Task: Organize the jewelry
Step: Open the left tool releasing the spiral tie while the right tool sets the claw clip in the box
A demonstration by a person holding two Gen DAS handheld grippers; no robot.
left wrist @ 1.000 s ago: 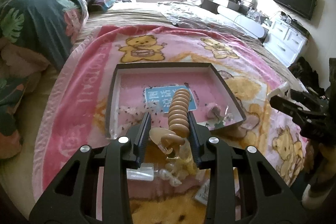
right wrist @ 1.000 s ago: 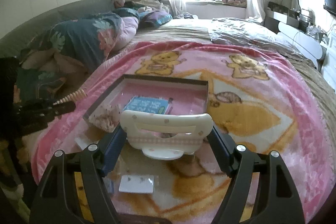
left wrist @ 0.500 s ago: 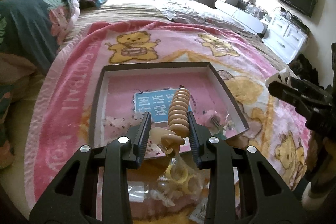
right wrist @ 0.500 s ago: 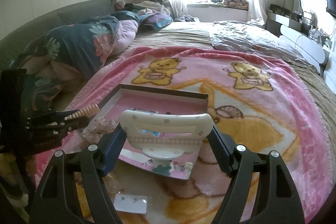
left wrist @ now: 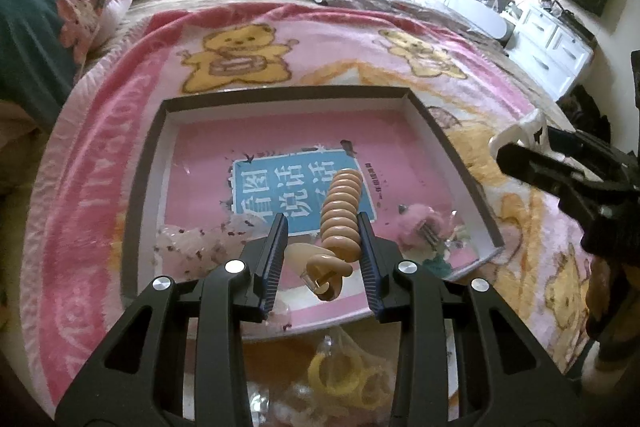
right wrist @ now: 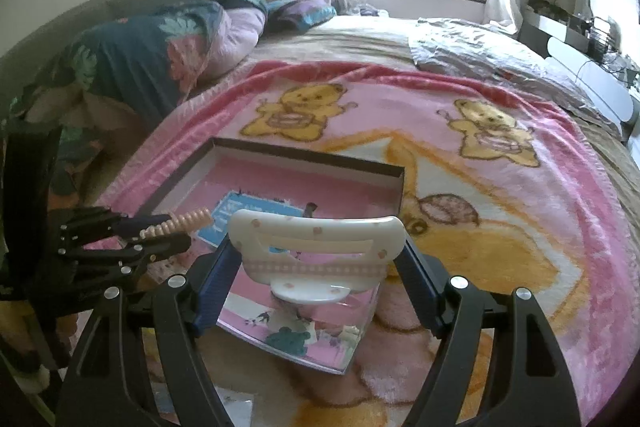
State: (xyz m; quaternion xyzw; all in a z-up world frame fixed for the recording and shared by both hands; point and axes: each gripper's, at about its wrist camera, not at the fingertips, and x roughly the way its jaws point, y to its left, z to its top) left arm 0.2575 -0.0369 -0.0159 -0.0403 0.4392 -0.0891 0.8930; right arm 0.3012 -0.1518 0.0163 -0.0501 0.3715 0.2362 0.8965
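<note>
My left gripper (left wrist: 323, 239) is shut on a tan ribbed hair clip (left wrist: 340, 213) and holds it over the near part of a shallow box (left wrist: 148, 163) with a pink floor and a blue label (left wrist: 296, 187). My right gripper (right wrist: 316, 267) is shut on a white hair clip (right wrist: 316, 239) with pink dots, above the box's near right corner (right wrist: 352, 347). The left gripper with its tan clip (right wrist: 188, 221) shows at the left of the right wrist view. The right gripper (left wrist: 560, 171) shows at the right of the left wrist view.
The box lies on a pink bear-print blanket (right wrist: 500, 211) on a bed. Inside it are a pink fuzzy hair piece (left wrist: 420, 223) and clear bags with speckled items (left wrist: 192, 243). A bag of yellow rings (left wrist: 348, 379) lies in front of the box. A dark floral quilt (right wrist: 132, 67) is piled left.
Both grippers have moved forward toward the box with their clips still held. The left now hangs over the box's near part; the right over its near right corner.
</note>
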